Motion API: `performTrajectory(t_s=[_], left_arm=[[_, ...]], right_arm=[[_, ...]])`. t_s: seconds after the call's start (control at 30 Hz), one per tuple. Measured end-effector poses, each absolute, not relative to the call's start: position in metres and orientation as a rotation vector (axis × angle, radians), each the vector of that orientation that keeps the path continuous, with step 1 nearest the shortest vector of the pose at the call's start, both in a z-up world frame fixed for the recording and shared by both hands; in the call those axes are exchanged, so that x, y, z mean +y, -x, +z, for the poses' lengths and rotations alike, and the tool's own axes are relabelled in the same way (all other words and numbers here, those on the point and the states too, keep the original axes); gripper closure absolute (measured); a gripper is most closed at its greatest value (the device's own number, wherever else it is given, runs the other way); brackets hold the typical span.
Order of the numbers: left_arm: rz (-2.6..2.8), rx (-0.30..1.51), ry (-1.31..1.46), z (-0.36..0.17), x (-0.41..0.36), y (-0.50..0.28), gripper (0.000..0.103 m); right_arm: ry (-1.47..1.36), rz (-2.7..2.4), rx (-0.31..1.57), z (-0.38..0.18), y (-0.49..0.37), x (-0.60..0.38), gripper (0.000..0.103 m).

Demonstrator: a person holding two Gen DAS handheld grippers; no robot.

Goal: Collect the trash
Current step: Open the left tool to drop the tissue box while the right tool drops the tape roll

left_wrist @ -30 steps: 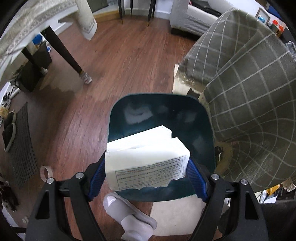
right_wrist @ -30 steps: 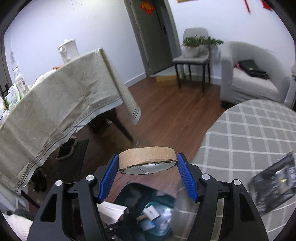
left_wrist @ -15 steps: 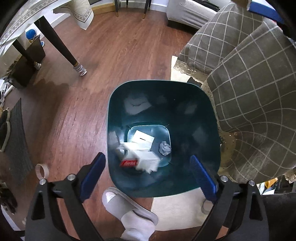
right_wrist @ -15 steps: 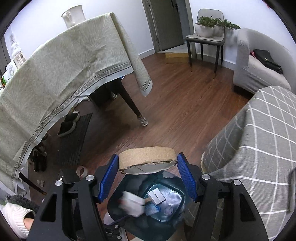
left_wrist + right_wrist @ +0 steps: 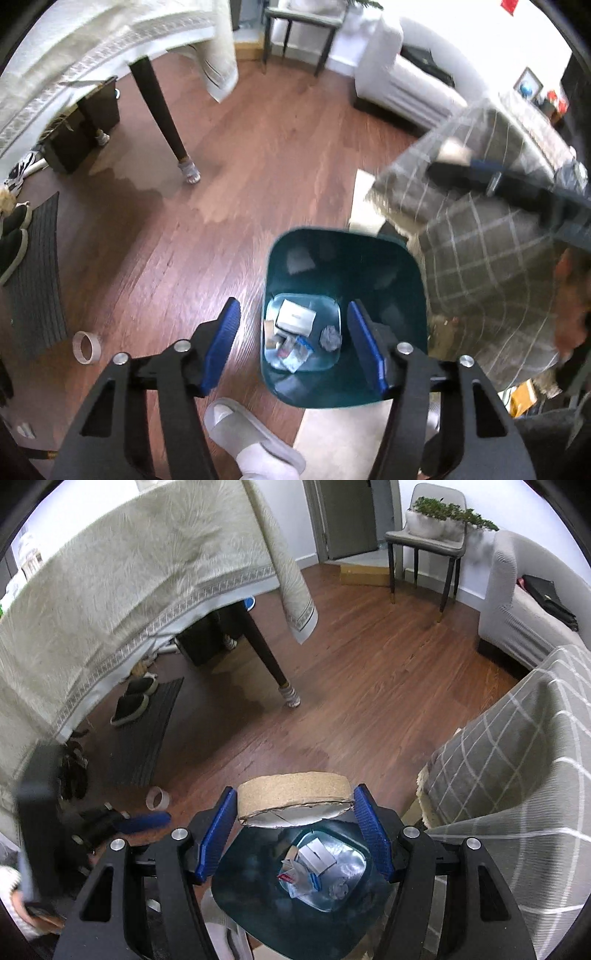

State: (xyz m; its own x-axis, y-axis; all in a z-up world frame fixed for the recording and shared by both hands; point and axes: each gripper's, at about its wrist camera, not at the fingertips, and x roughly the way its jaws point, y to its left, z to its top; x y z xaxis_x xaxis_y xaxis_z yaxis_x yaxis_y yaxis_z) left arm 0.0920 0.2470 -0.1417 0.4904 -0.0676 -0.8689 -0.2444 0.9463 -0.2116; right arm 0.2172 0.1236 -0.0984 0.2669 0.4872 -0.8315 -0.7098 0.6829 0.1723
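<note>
Now | right hand-held gripper [image 5: 293,836] clamps cardboard disc [image 5: 293,799] above bin [image 5: 258,915] | left hand-held gripper [image 5: 293,347] empty, jaws just narrowed, half-open | risk: off-centre release, disc hits bin rim, lands on floor

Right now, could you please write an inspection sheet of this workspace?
Surface: wood floor, bare patches between furniture.
Job's things: teal bin holding paper scraps; cardboard ring above it.
Clutter: tape roll on the floor, slipper, shoes on a mat.
Grippers: left gripper open, jaws have just been closing, nothing between them; right gripper shut on the cardboard ring.
Cables: nothing seen.
Surroundings: draped table, checked cover, chair.
</note>
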Motion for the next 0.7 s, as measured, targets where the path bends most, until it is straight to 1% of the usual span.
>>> performTrajectory(t_s=[0.03,0.13,0.33,0.43,0.7], left_arm=[[0.11,1.041,0.332,-0.136,0.25,-0.091,0.046],[0.123,0.998,0.328,-0.121,0.258,-0.091,0.052],[0.122,0.935,0.367,-0.093,0.264,-0.095,0.059],[0.125,0.895,0.361,-0.077,0.261,-0.099,0.061],[0.129,0.821,0.342,-0.042,0.254,-0.104,0.062]], right_arm=[[0.266,0.82,1.026,-0.103,-0.217,0.125,0.037],[0.297,0.817,1.057,-0.115,-0.214,0.129,0.037],[0.384,0.817,1.121,-0.147,-0.201,0.134,0.037],[0.427,0.823,1.16,-0.164,-0.191,0.132,0.037],[0.54,0.811,1.236,-0.195,-0.181,0.13,0.037]])
